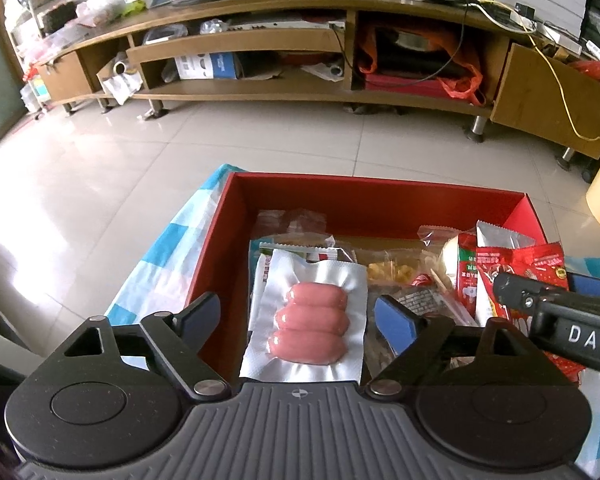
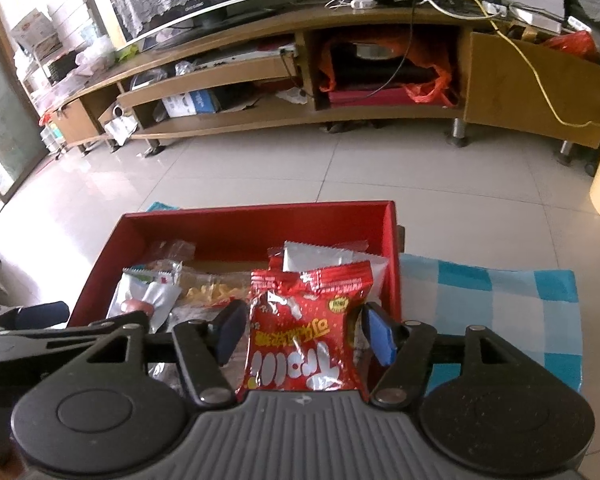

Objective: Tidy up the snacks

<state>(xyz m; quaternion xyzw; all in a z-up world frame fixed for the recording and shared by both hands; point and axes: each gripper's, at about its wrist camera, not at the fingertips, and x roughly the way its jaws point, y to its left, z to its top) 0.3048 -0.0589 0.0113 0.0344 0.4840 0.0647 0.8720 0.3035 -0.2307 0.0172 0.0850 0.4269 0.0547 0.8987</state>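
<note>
Left hand-held gripper (image 1: 298,312): jaws wide apart over the left part of the box; the sausage pack lies between them, touched by neither pad.
Right hand-held gripper (image 2: 306,330): jaws parted around the red snack bag, with a gap showing on each side, so nothing is clamped.
Desk: covered by a blue-and-white checked cloth (image 2: 496,304), which the box stands on.
Red box (image 1: 364,196): open-topped, already holding several packets.
Red snack bag (image 2: 306,336): propped in the right part of the box, leaning on other wrappers.
Sausage pack (image 1: 310,318): clear vacuum pack of three pink sausages, lying flat on top of the left-hand pile.
Yellow snack packet (image 1: 388,272): clear wrapper in the middle of the box, between the two piles.
Step in hand: release, judging by both packs resting in the box with the pads clear.
Next move: probably lifting both grippers straight out without snagging a wrapper, then looking for any snacks outside the box; none show here.
</note>
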